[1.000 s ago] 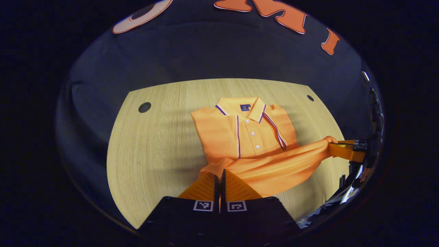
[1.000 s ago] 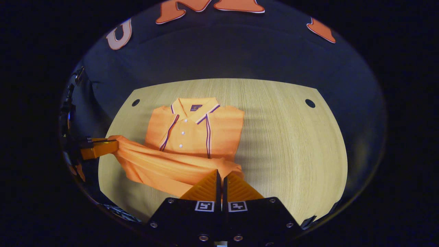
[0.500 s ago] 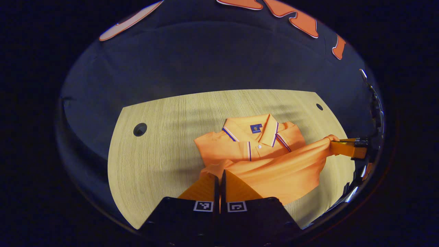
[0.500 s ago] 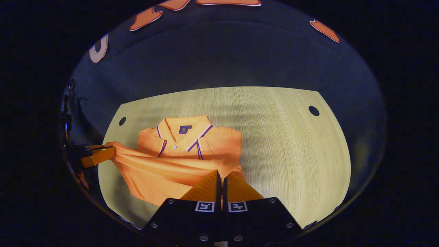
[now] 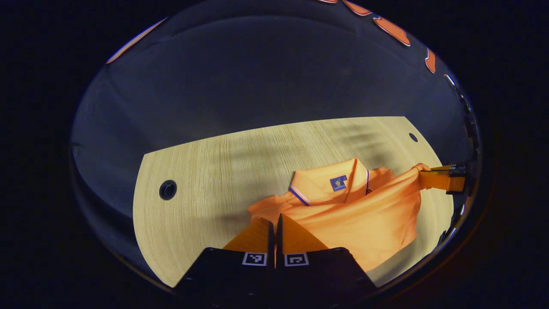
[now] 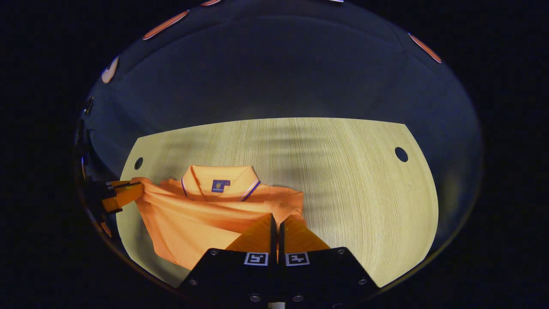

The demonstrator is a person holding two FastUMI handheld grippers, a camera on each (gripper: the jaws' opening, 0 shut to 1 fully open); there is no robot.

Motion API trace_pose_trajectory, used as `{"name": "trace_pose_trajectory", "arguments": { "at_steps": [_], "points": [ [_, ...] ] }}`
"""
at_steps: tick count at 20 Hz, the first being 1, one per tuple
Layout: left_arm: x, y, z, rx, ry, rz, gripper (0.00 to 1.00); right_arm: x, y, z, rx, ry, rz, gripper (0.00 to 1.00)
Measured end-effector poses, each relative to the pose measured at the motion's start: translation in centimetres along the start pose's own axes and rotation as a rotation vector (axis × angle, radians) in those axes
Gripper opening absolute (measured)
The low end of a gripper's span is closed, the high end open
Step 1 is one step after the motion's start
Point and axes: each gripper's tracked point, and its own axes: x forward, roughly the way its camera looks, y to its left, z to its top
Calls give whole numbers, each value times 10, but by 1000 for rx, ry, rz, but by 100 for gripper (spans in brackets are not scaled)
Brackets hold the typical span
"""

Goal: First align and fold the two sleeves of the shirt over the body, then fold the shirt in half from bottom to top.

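An orange polo shirt (image 5: 364,214) (image 6: 201,214) lies on the pale wooden table, sleeves folded in, collar with a blue tag at the far end. Its bottom hem is lifted and stretched between both grippers, carried over the body up to just short of the collar. My left gripper (image 5: 274,223) is shut on one hem corner. My right gripper (image 6: 276,223) is shut on the other corner. In the left gripper view the right gripper (image 5: 429,174) appears at the right edge, and in the right gripper view the left gripper (image 6: 133,189) appears at the left edge. The shirt's buttons are hidden under the raised cloth.
The wooden table (image 5: 214,171) (image 6: 351,180) has round cable holes (image 5: 167,189) (image 6: 401,154) near its far corners. Dark booth cloth rises behind the table's far edge. Bare wood lies to the left of the shirt in the left gripper view.
Both grippers have carried the lifted hem away from me toward the collar. The raised cloth now covers the placket and buttons that showed a second ago.
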Motion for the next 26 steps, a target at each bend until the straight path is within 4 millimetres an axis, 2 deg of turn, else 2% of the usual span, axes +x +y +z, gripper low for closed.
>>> {"name": "trace_pose_trajectory", "arguments": {
  "at_steps": [2,4,5,7,8,9,10,13,18,23,26],
  "points": [
    [12,5,1,7,7,29,1,14,5,10,38,-6,14,1],
    [19,4,1,14,19,38,3,19,6,7,83,23,15,3],
    [23,0,1,17,24,33,11,21,1,10,87,17,-4,5],
    [17,-6,3,6,13,12,46,23,-4,13,75,-3,-19,11],
    [11,-8,4,3,8,7,64,20,-4,14,65,-10,-26,20],
    [7,-6,5,-3,2,11,82,15,-4,14,57,-18,-23,41],
    [1,-6,6,-14,-6,13,84,13,-3,13,40,-26,-24,61],
    [-21,-4,3,-72,-31,34,96,-10,-5,5,-4,-44,-28,84],
    [-76,-4,-16,-113,-102,74,96,-59,5,-21,-49,-108,19,84],
    [-158,-18,-33,-141,-246,113,96,-137,15,-29,-93,-284,75,88],
    [-192,-22,-44,-145,-354,135,96,-183,18,-36,-120,-396,97,93]
  ]
}}
